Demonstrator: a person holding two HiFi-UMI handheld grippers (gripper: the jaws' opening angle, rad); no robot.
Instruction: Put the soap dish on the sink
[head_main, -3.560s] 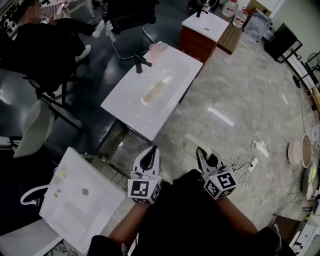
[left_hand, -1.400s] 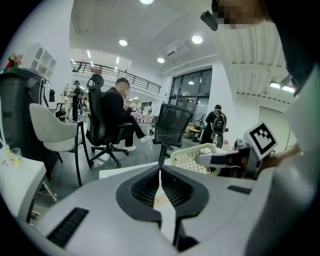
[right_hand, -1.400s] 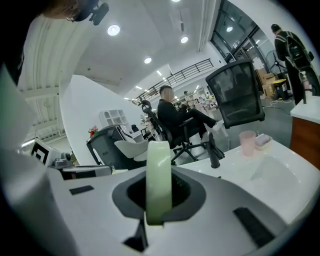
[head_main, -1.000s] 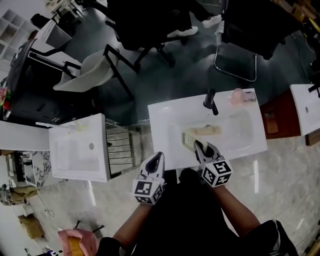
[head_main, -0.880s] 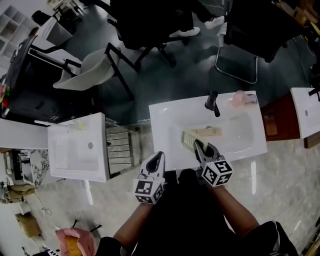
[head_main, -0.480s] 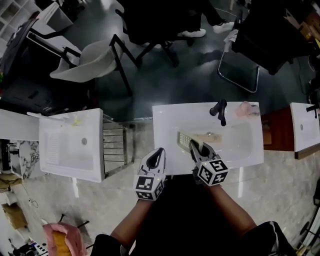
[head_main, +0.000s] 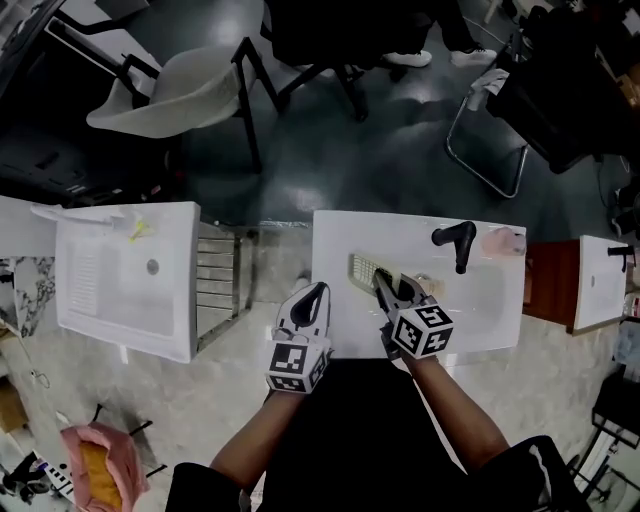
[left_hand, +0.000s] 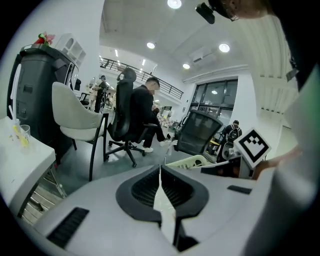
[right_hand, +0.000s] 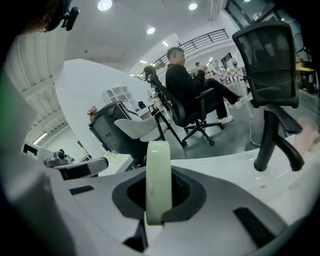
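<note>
The soap dish is pale green and slatted, and my right gripper is shut on its near end. It hangs over the left part of the white sink, left of the black faucet. In the right gripper view the dish stands edge-on between the jaws, with the faucet to the right. My left gripper is shut with nothing in it, at the sink's near left corner. The left gripper view shows its jaws pressed together and the dish off to the right.
A pink object lies right of the faucet on the sink's back rim. A second white sink stands to the left, with a metal rack between the two. A white chair and black office chairs stand beyond. People sit in the background.
Both grippers have come forward to the sink. The right one has carried the dish along over the basin's left part. Both grippers stay shut as before.
</note>
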